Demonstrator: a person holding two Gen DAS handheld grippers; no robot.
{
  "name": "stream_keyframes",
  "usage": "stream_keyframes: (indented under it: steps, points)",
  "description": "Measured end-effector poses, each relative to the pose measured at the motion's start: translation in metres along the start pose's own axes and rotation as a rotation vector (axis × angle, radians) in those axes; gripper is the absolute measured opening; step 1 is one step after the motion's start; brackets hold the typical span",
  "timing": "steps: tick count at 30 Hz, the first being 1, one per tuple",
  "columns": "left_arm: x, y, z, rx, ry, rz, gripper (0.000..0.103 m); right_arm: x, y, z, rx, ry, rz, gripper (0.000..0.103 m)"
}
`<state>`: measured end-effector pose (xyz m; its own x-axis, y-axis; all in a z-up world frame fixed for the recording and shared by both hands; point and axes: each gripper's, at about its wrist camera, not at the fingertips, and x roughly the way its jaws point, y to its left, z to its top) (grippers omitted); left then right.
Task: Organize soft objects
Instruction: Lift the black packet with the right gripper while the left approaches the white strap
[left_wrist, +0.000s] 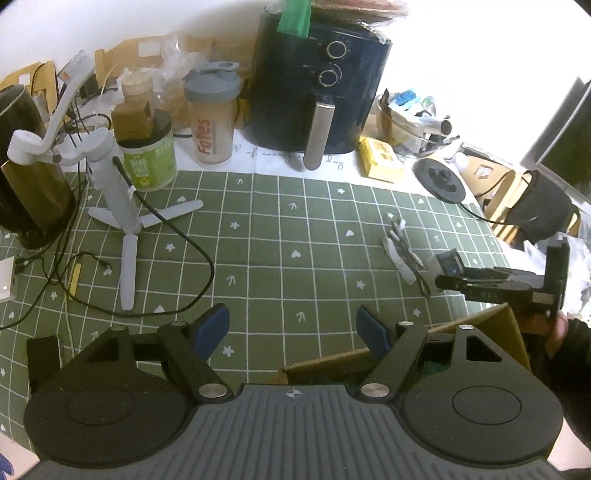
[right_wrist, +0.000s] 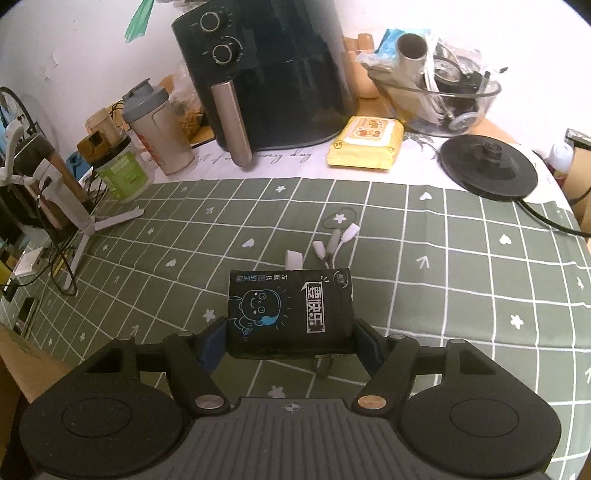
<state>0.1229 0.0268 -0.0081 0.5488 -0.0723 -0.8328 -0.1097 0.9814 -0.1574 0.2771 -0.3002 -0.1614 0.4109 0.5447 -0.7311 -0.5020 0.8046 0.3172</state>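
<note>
A black tissue pack (right_wrist: 290, 314) is gripped between the right tongs (right_wrist: 291, 338) above the green checked desk (right_wrist: 443, 295); the left tongs (left_wrist: 293, 330) are spread with nothing between them.

Only in the right wrist view is the pack's face seen, printed with a blue cartoon baby and white Chinese characters, with white cable adapters (right_wrist: 334, 240) lying beyond it. Only in the left wrist view is a cardboard box (left_wrist: 369, 360) seen under the left tongs, and there the right tongs are seen from the side with the pack edge-on. A yellow wipes pack (right_wrist: 365, 142) is seen beside the dark air fryer (right_wrist: 266, 70). "Fotes" is read on the shaker bottle (left_wrist: 212, 114); cursive script ending in "day" is read on the white cloth (right_wrist: 258, 162).
</note>
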Motion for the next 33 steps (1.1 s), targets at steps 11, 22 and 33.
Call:
stream_keyframes:
  steps: [11,22,33]
  points:
    - [0.001,-0.006,0.009,0.027,-0.014,-0.007,0.075,-0.011,-0.002,-0.01,0.002,0.003,-0.004,0.073]
    - [0.014,-0.026,0.035,0.118,-0.032,-0.037,0.075,-0.03,-0.011,-0.016,0.041,-0.032,-0.008,0.073]
    - [0.058,-0.068,0.062,0.279,0.035,-0.11,0.075,-0.064,-0.025,-0.024,0.099,-0.079,-0.043,0.073]
